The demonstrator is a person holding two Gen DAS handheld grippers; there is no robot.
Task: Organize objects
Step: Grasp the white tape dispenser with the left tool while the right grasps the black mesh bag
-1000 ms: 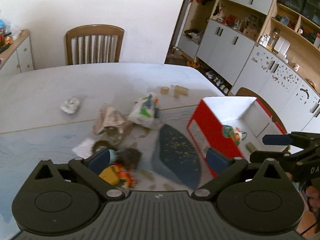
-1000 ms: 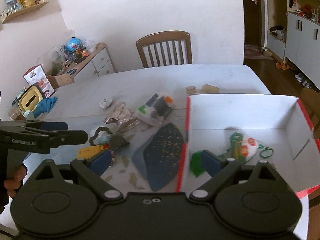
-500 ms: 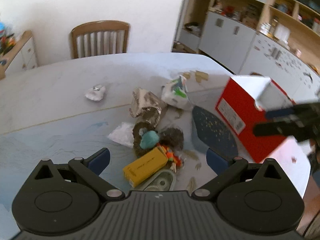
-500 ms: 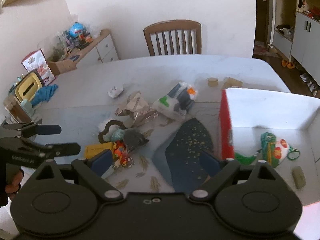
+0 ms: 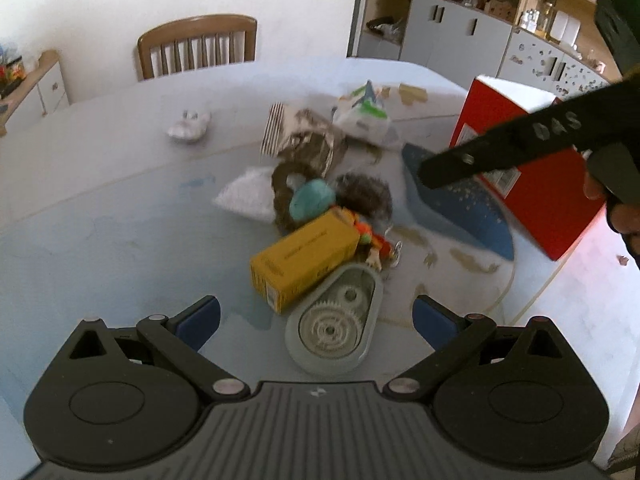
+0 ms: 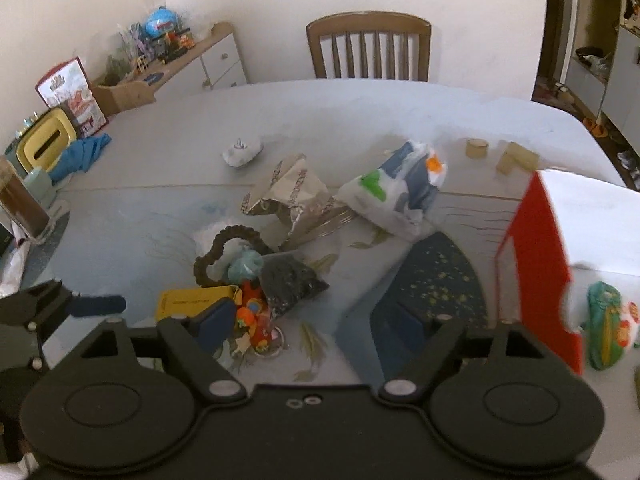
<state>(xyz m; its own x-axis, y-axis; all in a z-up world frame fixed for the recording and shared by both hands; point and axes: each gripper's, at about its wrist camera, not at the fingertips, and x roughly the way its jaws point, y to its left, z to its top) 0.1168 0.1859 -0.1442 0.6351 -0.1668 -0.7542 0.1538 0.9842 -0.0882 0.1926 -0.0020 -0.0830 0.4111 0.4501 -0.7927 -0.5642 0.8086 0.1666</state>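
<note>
A pile of small things lies mid-table: a yellow box (image 5: 304, 260), a grey gear-wheel dispenser (image 5: 332, 328), an orange toy (image 6: 256, 320), a dark pouch (image 6: 288, 280), a brown ring (image 6: 224, 248) and a teal ball (image 6: 246, 266). My left gripper (image 5: 316, 320) is open, low over the table, with the dispenser lying between its fingers, untouched. My right gripper (image 6: 308, 324) is open with its jaws closing; the orange toy sits just ahead of it and nothing is pressed. An open red box (image 6: 536, 248) stands to the right and holds a green toy (image 6: 608, 324).
A foil bag (image 6: 292, 196), a white plastic packet (image 6: 396, 192) and a small white wad (image 6: 240, 152) lie behind the pile. A tape roll (image 6: 476, 147) and a block (image 6: 516, 160) sit near the far edge. A chair (image 6: 368, 48) stands behind the table; a glass (image 6: 20, 204) is at far left.
Both grippers have moved down and left toward the pile, so the red box has slid to the right in both views. The right jaws have narrowed slightly. The grey dispenser has come into the left view.
</note>
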